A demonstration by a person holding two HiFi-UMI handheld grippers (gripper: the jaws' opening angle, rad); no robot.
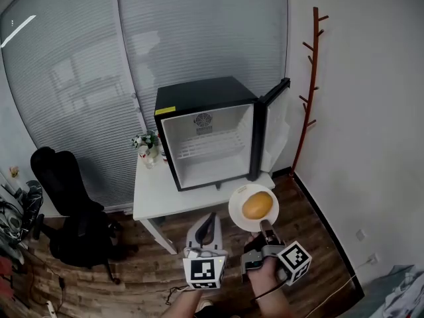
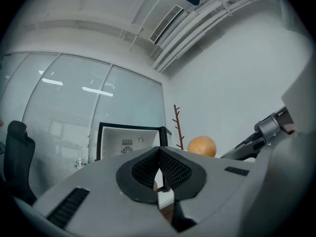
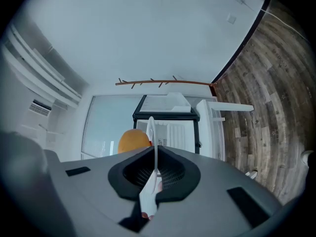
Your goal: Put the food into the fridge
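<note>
A person holds two grey two-jaw grippers over a brown wooden plank floor (image 1: 331, 244). The right gripper (image 1: 265, 229) has its fingers clamped on the near rim of a round white plate (image 1: 235, 211), which carries the food, a smooth golden-brown bun (image 1: 257, 205). The plate reaches forward from those fingertips, lying about flat. In the right gripper view it shows edge-on as a thin white line rising between the pads. The bun is slightly oval, with its long axis running across the fingers. The left gripper (image 1: 211, 220) hangs just to the left of the plate, its fingers closed together on nothing. Beyond both sets of fingertips stands a small black fridge with a white inside (image 1: 202, 98) on a white rectangular table (image 1: 156, 194). Its open front faces the grippers, and its black door (image 1: 265, 128) is swung wide, ahead of the right fingers. Nothing lies between the plate and the opening. A small vase of flowers (image 1: 147, 148), too small to make out well, sits to the fridge's left. A black office chair (image 1: 63, 191) stands far to the left, a thin reddish-brown wooden coat rack (image 1: 310, 78) far to the right. The pads cover the plate's gripped rim, and the person's arms are cut off at the bottom edge of the head view.
</note>
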